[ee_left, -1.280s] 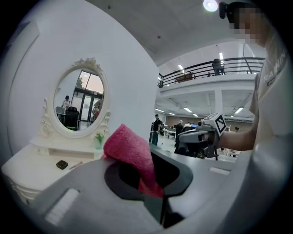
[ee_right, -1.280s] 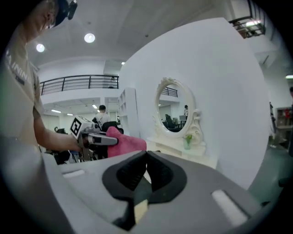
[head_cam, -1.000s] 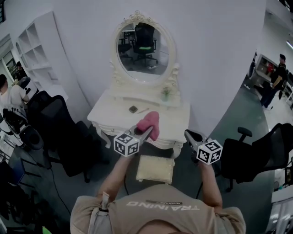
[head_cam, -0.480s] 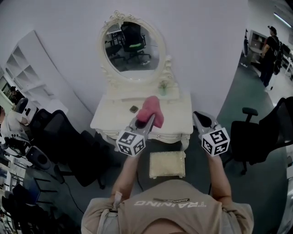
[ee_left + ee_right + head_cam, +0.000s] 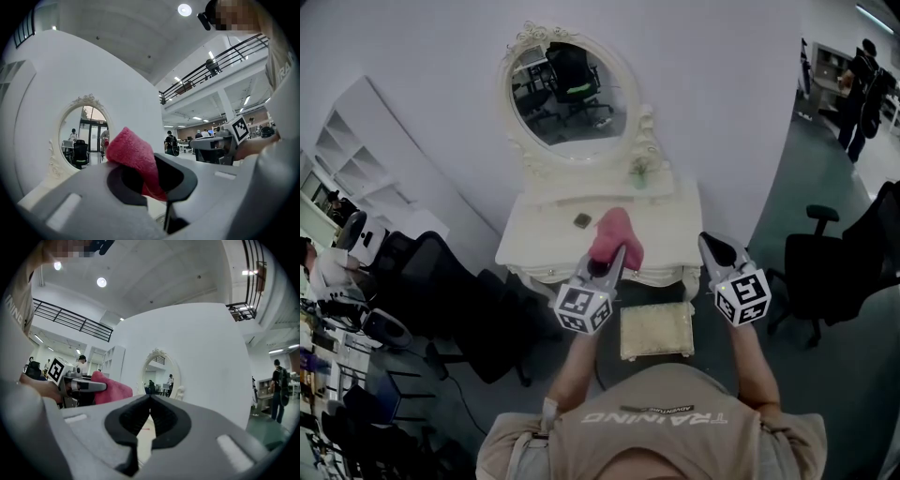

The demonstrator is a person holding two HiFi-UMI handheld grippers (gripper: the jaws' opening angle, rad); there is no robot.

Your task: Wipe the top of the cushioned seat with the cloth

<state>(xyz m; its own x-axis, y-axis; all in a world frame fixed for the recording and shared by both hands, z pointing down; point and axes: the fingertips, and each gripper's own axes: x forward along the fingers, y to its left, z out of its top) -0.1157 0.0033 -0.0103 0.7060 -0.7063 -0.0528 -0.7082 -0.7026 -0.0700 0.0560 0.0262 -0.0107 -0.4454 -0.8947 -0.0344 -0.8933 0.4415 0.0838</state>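
Left tongs (image 5: pixel 612 261) clenched on the pink cloth (image 5: pixel 616 234), held up over the table's (image 5: pixel 546 246) front edge. Right tongs (image 5: pixel 711 246) pressed together, empty. Cushioned seat (image 5: pixel 656 330) stands before the table, apart from the cloth.

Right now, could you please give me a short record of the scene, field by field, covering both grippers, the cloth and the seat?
left gripper: shut on the pink cloth
right gripper: jaws together, nothing between them
cloth position: held up in the air, not on the seat
cushioned seat: on the floor in front of the dressing table, its top bare
backdrop: oval mirror on the white wall
wiping: not yet begun
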